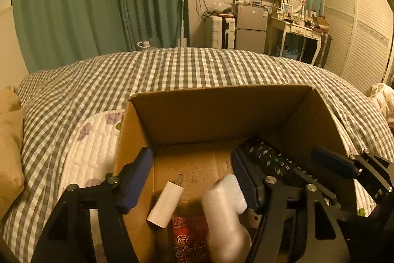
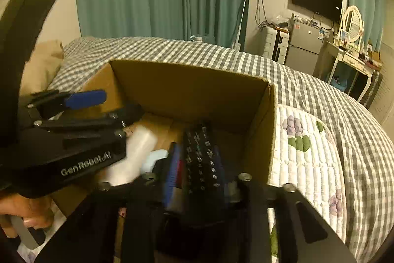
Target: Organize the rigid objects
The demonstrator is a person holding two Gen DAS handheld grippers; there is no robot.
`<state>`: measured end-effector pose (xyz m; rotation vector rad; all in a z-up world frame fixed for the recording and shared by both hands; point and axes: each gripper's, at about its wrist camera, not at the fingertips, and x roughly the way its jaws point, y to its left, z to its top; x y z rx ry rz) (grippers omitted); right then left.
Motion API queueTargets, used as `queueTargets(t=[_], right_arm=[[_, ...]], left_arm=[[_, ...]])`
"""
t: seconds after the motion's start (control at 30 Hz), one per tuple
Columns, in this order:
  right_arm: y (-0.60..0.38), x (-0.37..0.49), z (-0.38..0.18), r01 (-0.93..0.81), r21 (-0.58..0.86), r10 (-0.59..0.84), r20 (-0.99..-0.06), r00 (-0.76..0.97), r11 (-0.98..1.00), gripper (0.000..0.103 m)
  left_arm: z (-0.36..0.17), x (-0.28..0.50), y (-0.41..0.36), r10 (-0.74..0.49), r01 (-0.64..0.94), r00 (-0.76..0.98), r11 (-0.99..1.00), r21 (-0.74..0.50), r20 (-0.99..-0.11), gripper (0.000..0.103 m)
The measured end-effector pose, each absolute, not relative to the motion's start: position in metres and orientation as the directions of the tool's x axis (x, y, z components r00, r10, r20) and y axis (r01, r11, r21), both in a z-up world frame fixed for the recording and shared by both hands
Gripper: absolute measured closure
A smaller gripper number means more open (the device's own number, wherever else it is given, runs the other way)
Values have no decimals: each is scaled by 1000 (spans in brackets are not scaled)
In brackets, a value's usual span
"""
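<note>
An open cardboard box (image 1: 209,112) sits on the bed, also in the right wrist view (image 2: 187,90). My left gripper (image 1: 192,176) is open over the box; a blurred white bottle (image 1: 224,213) lies below it, apart from the pads. A white cylinder (image 1: 166,205) and a red patterned item (image 1: 187,238) lie on the box floor. My right gripper (image 2: 197,164) is shut on a black remote control (image 2: 202,157), held inside the box at its right side; the remote also shows in the left wrist view (image 1: 275,159). The left gripper's body (image 2: 73,139) is at left.
The box rests on a white quilted floral pad (image 2: 305,152) over a grey checked bedspread (image 1: 197,68). A tan pillow (image 1: 9,152) lies at left. Green curtains, a small fridge (image 1: 251,26) and a dressing table (image 1: 295,33) stand beyond the bed.
</note>
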<state>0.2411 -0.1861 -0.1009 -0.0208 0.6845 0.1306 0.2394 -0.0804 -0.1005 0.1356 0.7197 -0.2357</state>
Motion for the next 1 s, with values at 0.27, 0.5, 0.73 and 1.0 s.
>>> queueTargets(t=[0.27,0.5,0.73,1.0], right_arm=[[-197,214,-62,-105,52,116,-542,832,993,31],[-207,178,-12,-38,61,62,-454,889,997,7],[-203,131,37,0,42,16,-366,931,999,0],[-188,81,70,19,6,-16,-321,947,1000,0]], left_arm=[[-56,211,-58,-150,206,779,978,22,-609,22],[1,165,-37,-130,158,853,987,11,-506,10],[51,114,-21,-116,139,910,990,29,-398,5],[76,73,0,-132,133,938,991,-21,-321,2]])
